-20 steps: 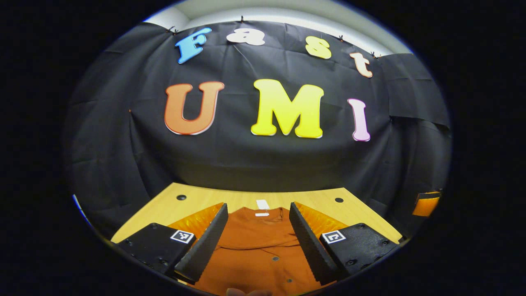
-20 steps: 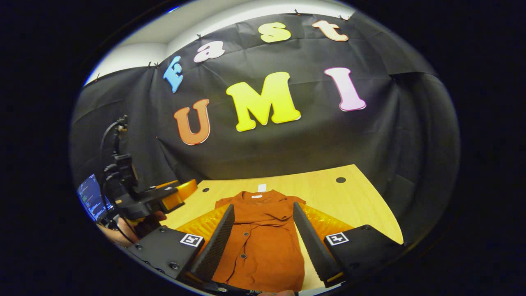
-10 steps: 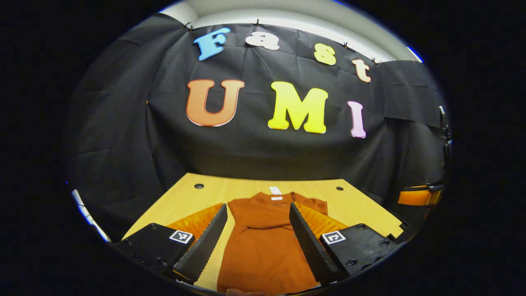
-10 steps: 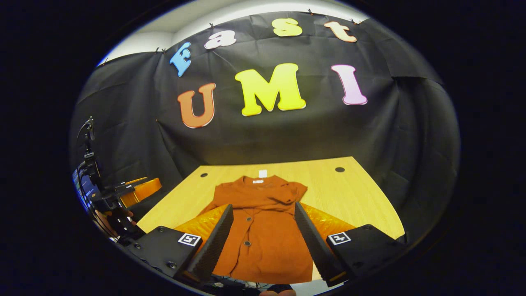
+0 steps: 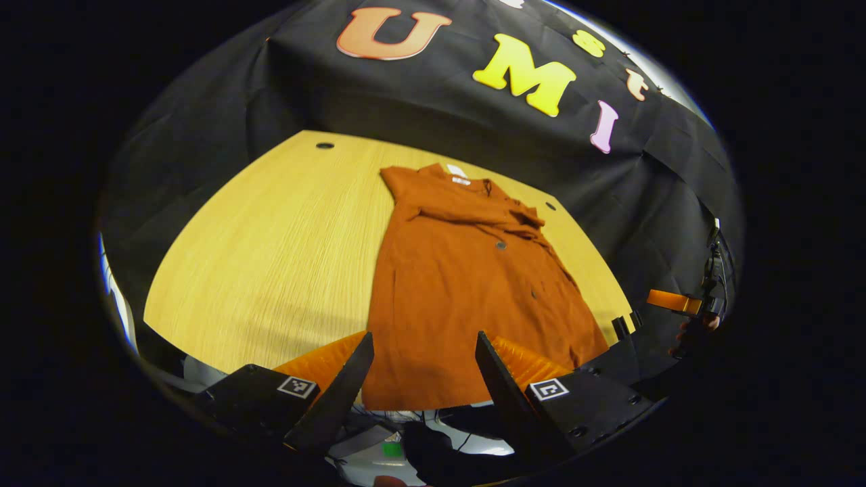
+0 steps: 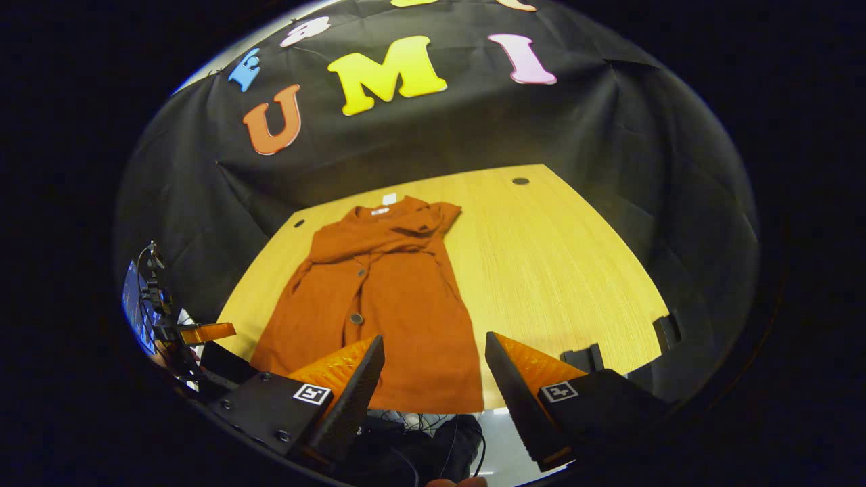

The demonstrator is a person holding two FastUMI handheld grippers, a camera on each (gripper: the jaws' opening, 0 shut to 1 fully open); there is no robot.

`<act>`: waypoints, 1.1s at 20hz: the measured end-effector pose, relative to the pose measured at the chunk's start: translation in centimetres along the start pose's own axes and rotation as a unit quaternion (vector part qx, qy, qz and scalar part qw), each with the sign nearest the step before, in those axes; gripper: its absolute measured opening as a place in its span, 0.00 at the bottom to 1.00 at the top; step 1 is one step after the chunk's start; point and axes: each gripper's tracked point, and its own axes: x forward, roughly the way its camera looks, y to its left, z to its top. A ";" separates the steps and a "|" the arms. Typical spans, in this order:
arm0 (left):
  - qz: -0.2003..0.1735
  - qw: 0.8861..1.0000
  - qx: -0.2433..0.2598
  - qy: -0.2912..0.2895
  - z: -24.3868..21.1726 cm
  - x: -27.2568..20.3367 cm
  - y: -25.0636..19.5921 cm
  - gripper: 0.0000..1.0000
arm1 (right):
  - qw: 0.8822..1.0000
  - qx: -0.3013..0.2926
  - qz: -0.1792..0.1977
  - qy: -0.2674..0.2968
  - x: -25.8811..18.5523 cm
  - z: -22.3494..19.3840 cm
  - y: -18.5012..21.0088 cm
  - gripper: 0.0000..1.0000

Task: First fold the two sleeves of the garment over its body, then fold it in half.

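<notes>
A rust-orange button-up garment (image 5: 467,284) lies flat on the wooden table (image 5: 270,237), collar toward the far wall, both sleeves folded across its chest. In the right gripper view the garment (image 6: 379,297) reaches the table's (image 6: 555,270) near edge. My left gripper (image 5: 423,379) hovers open above the hem at the near edge, holding nothing. My right gripper (image 6: 433,385) is open too, over the hem's right corner, apart from the cloth. The right gripper (image 5: 670,301) also appears at the far right of the left gripper view, and the left gripper (image 6: 203,333) at the far left of the right gripper view.
Bare wood lies to either side of the garment. Small round holes (image 5: 325,145) (image 6: 520,181) mark the table's far corners. Cables and dark gear (image 5: 433,433) lie below the near edge. A lit screen (image 6: 135,308) stands at the left.
Both grippers have pulled back toward the near edge and tilted down, so the whole garment is now in sight. Both stayed open; the garment has not moved.
</notes>
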 end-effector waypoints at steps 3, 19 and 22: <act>0.010 0.999 -0.014 0.048 -2.7 1.6 2.1 0.99 | 0.999 -0.004 -0.021 0.031 1.7 -2.3 -1.5 0.96; -0.011 0.990 -0.063 0.126 -5.3 4.8 -0.1 0.09 | 0.982 -0.076 -0.061 0.163 7.9 -9.6 -3.0 0.96; -0.012 0.988 -0.074 0.131 -5.4 4.8 -0.1 0.06 | 0.978 -0.077 -0.077 0.179 8.3 -9.9 -2.9 0.97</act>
